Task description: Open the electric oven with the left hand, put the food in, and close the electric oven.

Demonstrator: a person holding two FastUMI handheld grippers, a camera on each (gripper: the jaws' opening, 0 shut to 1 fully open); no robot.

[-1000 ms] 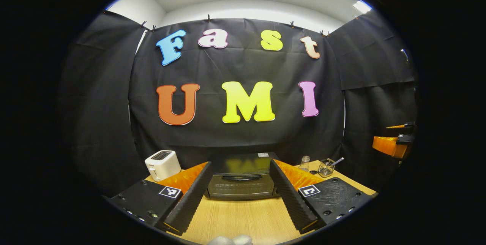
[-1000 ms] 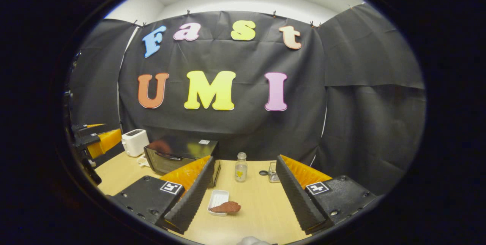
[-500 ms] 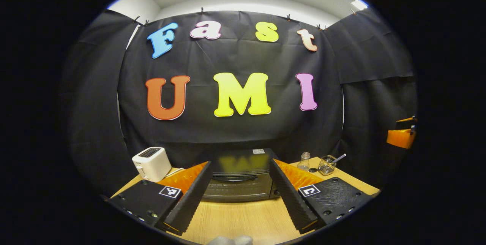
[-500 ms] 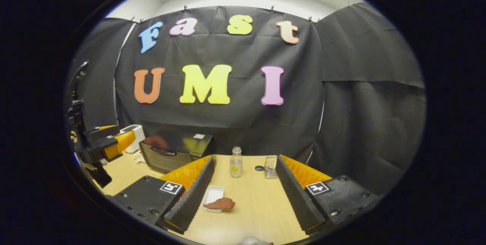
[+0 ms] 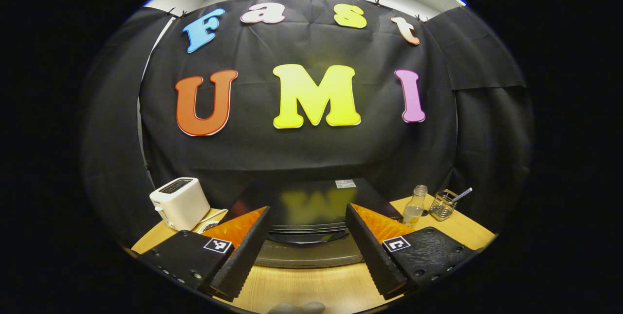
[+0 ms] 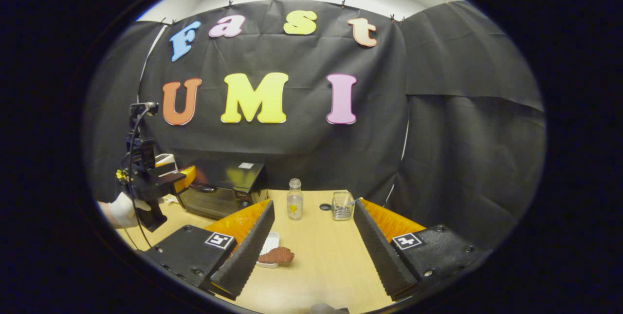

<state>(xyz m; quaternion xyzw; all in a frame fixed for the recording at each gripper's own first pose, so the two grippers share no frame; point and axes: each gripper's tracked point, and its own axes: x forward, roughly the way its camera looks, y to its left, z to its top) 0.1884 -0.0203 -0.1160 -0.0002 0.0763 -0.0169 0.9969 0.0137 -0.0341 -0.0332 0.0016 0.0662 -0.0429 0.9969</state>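
A black electric oven [image 5: 311,207] sits at the back of a wooden counter [image 5: 311,289], door closed, with its curved door handle [image 5: 306,237] facing forward. The left claw [image 5: 305,250] hovers right in front of that handle, fingers spread wide and holding nothing, one finger to either side of the oven front. In the right gripper view, the same left claw [image 6: 182,177] appears at the oven's front edge, gripped from behind by a gloved hand [image 6: 121,209].

To open the door well, the fingers likely need to drop over the handle bar, close squarely on it, then pull down and outward along the door's hinge arc rather than straight back.

The food, a reddish-brown piece [image 6: 276,255], lies on a small white tray [image 6: 268,250] on the counter, well apart from the oven. The right claw [image 6: 311,255] hangs above it, wide open and empty, pointing forward and slightly down.

Farther out stand a white toaster [image 5: 180,203] left of the oven, and a small glass bottle [image 6: 294,199] and wire basket [image 6: 342,205] to its right.
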